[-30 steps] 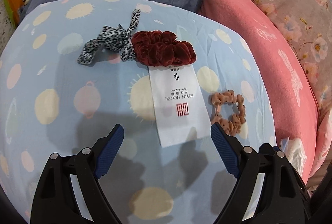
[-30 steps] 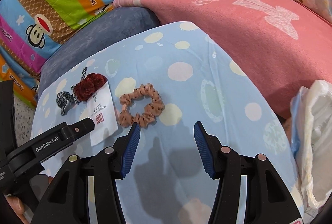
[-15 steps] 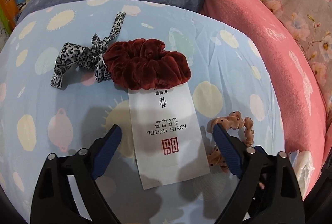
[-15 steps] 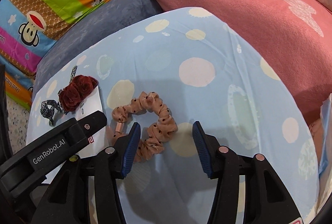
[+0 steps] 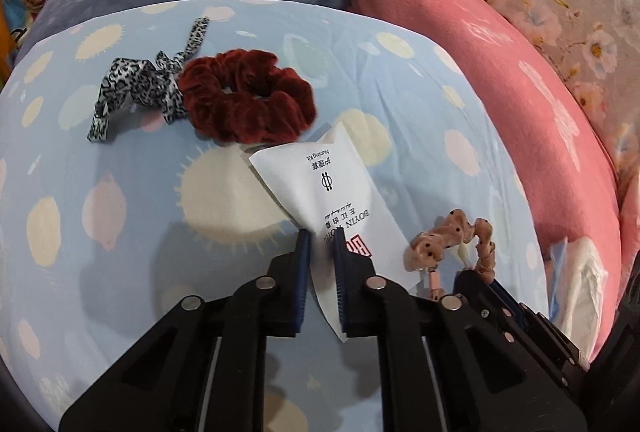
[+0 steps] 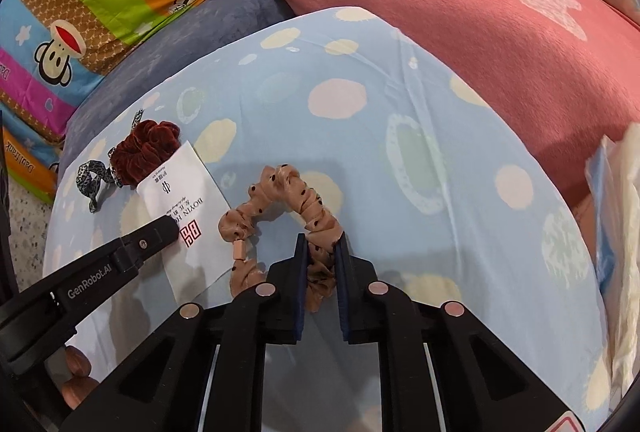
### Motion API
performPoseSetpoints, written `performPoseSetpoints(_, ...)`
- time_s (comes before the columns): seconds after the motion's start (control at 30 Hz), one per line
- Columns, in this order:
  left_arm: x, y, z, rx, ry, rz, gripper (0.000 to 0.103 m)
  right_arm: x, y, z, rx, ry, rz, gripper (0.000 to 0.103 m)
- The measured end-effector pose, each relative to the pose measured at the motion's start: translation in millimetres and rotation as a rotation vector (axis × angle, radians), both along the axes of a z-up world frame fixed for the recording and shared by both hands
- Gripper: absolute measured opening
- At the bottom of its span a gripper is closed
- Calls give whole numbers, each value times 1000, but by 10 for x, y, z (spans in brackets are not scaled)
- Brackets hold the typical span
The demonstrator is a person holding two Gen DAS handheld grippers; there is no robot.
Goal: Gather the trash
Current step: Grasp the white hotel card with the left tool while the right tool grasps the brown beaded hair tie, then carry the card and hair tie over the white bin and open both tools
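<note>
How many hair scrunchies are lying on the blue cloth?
3. Dark red velvet scrunchie at the back, leopard-print scrunchie beside it touching, tan dotted scrunchie pinched in the right tongs.

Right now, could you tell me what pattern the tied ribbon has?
Black-and-white leopard print on the ribbon, clearest from the left wrist.

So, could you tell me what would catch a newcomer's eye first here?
Both claws have just closed: the left claw pinches a white hotel sachet, the right claw a tan dotted scrunchie. Behind the sachet lies a dark red velvet scrunchie on the pale blue spotted sheet.
</note>
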State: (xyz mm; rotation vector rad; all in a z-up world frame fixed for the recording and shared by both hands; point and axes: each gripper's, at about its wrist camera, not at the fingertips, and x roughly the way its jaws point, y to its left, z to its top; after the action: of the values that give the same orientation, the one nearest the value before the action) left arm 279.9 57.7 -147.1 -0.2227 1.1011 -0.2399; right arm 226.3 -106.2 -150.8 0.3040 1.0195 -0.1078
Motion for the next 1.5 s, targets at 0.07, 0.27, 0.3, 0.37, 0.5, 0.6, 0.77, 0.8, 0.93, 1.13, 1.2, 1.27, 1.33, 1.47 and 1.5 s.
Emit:
performPoseSetpoints(0.07,-99,-38,41,-3,-7,-15,7,-112,-62,44,5,-7,-16,12)
performPoseSetpoints(0.27,-361,-176,230,-8,-34,-55,6,-401,-248,298,16,-56,-60,12)
performPoseSetpoints(0.3,-407,-192,272,-12,-39,-61,6,-453,-278,357,17,-68,-66,12)
performPoseSetpoints(0.37,-489,-268,371,-14,-54,-75,6,-534,-323,457,18,-88,-73,12)
performPoseSetpoints(0.5,-642,-436,576,-15,-88,-106,6,-708,-422,651,15,-131,-87,12)
performPoseSetpoints(0.6,-759,-576,735,-15,-120,-131,6,-842,-514,796,12,-163,-100,12)
performPoseSetpoints(0.77,-952,-848,988,-12,-171,-184,6,-1068,-722,1026,4,-212,-131,12)
performPoseSetpoints(0.8,-981,-893,1021,-12,-178,-192,6,-1103,-768,1057,5,-220,-139,12)
performPoseSetpoints(0.93,-1113,-1148,1162,-12,-209,-243,6,-1282,-990,1192,7,-253,-179,12)
performPoseSetpoints(1.13,-1305,-1532,1318,-16,-246,-326,6,-1535,-1316,1330,1,-289,-245,12)
performPoseSetpoints(1.2,-1366,-1671,1364,-16,-257,-357,6,-1613,-1430,1351,1,-296,-267,12)
performPoseSetpoints(1.27,-1420,-1813,1399,-17,-265,-389,6,-1695,-1555,1369,1,-303,-293,12)
performPoseSetpoints(1.33,-1477,-1939,1420,-16,-272,-415,6,-1771,-1666,1376,0,-307,-316,12)
performPoseSetpoints(1.47,-1585,-2217,1453,-19,-282,-475,6,-1933,-1890,1370,-2,-313,-362,12)
performPoseSetpoints(1.5,-1612,-2274,1457,-20,-283,-488,6,-1957,-1929,1367,-2,-314,-370,12)
